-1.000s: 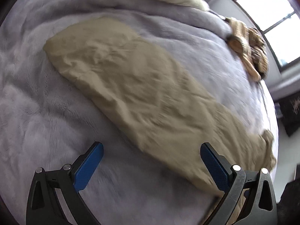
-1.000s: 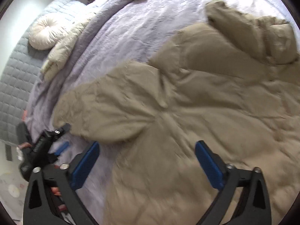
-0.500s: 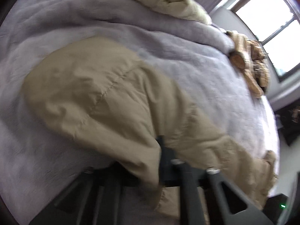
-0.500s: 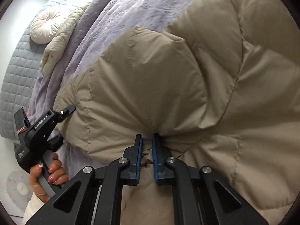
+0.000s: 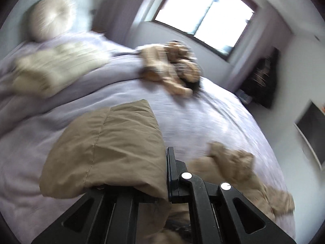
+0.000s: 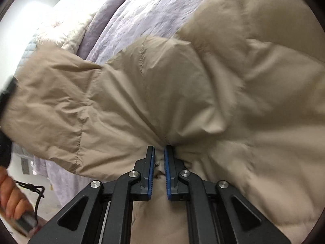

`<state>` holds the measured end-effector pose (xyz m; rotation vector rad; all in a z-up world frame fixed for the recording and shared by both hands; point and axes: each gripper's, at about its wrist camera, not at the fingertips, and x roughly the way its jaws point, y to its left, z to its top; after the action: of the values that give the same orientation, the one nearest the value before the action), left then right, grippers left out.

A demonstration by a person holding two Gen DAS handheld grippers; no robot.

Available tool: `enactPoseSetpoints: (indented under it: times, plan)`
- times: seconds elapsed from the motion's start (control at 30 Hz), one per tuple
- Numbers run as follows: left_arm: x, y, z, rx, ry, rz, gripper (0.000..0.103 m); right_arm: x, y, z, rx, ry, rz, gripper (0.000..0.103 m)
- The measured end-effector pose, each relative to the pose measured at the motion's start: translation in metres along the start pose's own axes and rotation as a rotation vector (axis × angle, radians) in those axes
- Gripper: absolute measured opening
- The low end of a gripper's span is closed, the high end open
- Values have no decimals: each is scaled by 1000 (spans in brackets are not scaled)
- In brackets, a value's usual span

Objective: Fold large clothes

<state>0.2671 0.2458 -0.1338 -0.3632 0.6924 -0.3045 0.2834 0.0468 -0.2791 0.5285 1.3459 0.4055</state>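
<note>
A large tan puffer jacket [image 6: 203,85] lies spread on the lilac bed cover [image 6: 146,14]. My right gripper [image 6: 159,152] is shut on a pinch of its fabric where the sleeve meets the body. The sleeve [image 6: 61,105] stretches away to the left. In the left wrist view my left gripper [image 5: 165,162] is shut on the sleeve end [image 5: 109,150], which drapes over and hides the left finger. It is held up off the bed. More of the jacket [image 5: 233,162] lies crumpled lower right.
A cream quilted blanket [image 5: 54,67] and a round cushion [image 5: 52,16] lie near the headboard. A tan patterned garment [image 5: 172,67] lies bunched on the bed's far side under the window [image 5: 203,12]. A person's hand [image 6: 12,199] shows at the lower left.
Both grippers went from open to shut on the jacket. The left one then rose and rolled, lifting the sleeve end off the bed. The right one stayed low on the jacket.
</note>
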Motion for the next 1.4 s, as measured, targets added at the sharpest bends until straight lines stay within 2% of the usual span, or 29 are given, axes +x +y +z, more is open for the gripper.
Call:
enactPoseSetpoints:
  times: [0.07, 0.13, 0.23, 0.3, 0.43, 0.5, 0.6, 0.63, 0.7, 0.73, 0.77, 0.83, 0.9, 1.0, 1.03, 1.07, 1.13, 1.2, 1.23, 1.3, 1.4]
  plan:
    - [11, -43, -4, 78, 17, -52, 8, -22, -5, -5, 25, -34, 8, 13]
    - [30, -85, -14, 152, 54, -80, 8, -57, -18, -10, 33, -91, -21, 13]
    - [73, -145, -46, 249, 159, -99, 8, -114, -50, -18, 50, -178, -81, 13]
    - [106, -176, -74, 332, 228, -58, 8, -149, -78, -26, 70, -222, -150, 13]
    - [148, -211, -130, 477, 335, 37, 8, -197, -129, -45, 139, -257, -250, 13]
    - [155, -215, -151, 531, 363, 86, 8, -211, -151, -53, 179, -254, -276, 13]
    - [156, -219, -162, 573, 378, 96, 9, -220, -171, -61, 207, -244, -295, 13]
    - [157, -219, -163, 585, 379, 101, 14, -221, -176, -60, 216, -241, -299, 13]
    - [153, -217, -165, 593, 383, 87, 70, -225, -183, -58, 236, -239, -291, 13]
    - [148, -216, -165, 591, 361, 85, 74, -228, -190, -72, 240, -240, -290, 13]
    - [142, -215, -165, 597, 337, 91, 74, -228, -191, -70, 243, -242, -290, 13]
    - [136, -215, -168, 612, 344, 105, 74, -231, -195, -77, 243, -243, -286, 13]
    - [130, -211, -167, 600, 361, 105, 74, -230, -193, -74, 234, -242, -286, 13]
    - [99, -194, -154, 545, 306, 98, 74, -231, -180, -73, 195, -242, -293, 14]
    - [83, -183, -146, 511, 266, 103, 74, -233, -175, -74, 178, -245, -300, 26]
    - [72, -174, -140, 489, 236, 119, 74, -233, -167, -72, 150, -249, -318, 54]
    - [52, -151, -131, 447, 177, 193, 74, -233, -143, -65, 75, -273, -361, 86]
    - [47, -116, -123, 389, 159, 309, 75, -228, -113, -59, -32, -304, -371, 86]
    - [51, -99, -121, 347, 184, 342, 75, -224, -100, -56, -80, -307, -380, 86]
    - [63, -60, -119, 200, 267, 374, 75, -204, -60, -49, -237, -315, -415, 86]
    - [75, -25, -125, 40, 331, 374, 75, -162, -15, -47, -447, -297, -500, 86]
